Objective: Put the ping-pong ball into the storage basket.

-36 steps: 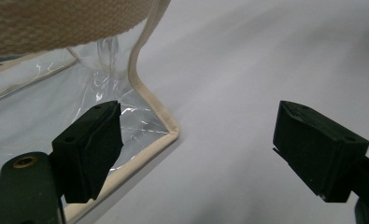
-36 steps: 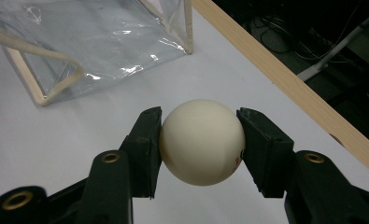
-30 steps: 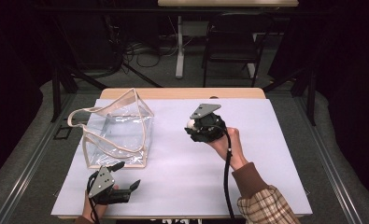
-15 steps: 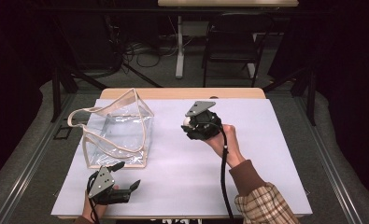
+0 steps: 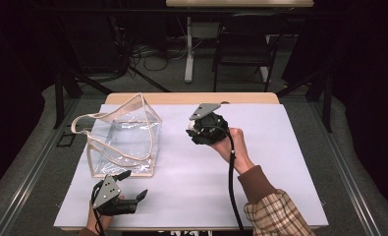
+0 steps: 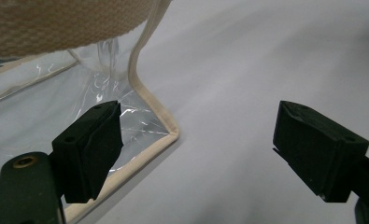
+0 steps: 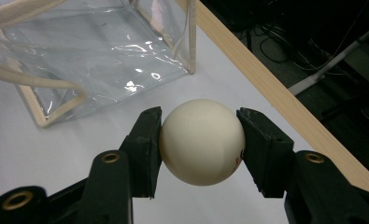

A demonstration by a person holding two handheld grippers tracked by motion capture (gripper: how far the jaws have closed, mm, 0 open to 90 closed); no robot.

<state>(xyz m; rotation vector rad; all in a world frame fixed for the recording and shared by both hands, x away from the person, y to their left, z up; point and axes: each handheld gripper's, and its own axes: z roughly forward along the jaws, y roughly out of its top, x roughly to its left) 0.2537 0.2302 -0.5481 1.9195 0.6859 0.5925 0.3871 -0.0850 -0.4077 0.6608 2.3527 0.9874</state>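
Since a second ago the right tool (image 5: 194, 129) has edged a little leftward, toward the bag (image 5: 120, 137), and turned slightly in the hand (image 5: 231, 145), while the left tool (image 5: 132, 186) has kept its place at the near edge of the table (image 5: 280, 187).

Nearest in the high view, the left tool lies low over the white table top just in front of the bag's near corner, held by a hand (image 5: 96, 222) that comes in from the bottom edge. Its jaws are spread wide with nothing between them; in the left gripper view (image 6: 198, 149) one jaw overlaps the bag's cream-edged bottom corner, the other stands over bare table, and a woven cream strap (image 6: 56, 25) crosses the top.

Farther in, the right tool is raised above the middle of the table, its cable (image 5: 231, 187) trailing back along a forearm in a plaid sleeve (image 5: 275, 214). In the right gripper view the right tool (image 7: 201, 140) is pinching a cream ball (image 7: 202, 141), one jaw on each side of it. A small red mark shows on the ball's lower right.

Beyond the ball stands the clear plastic bag (image 7: 98, 60), upright on the table's left half, its straps hanging over the far left side. Past the table's wooden far edge (image 7: 275, 102) are a dark floor, cables and a chair (image 5: 243, 49).
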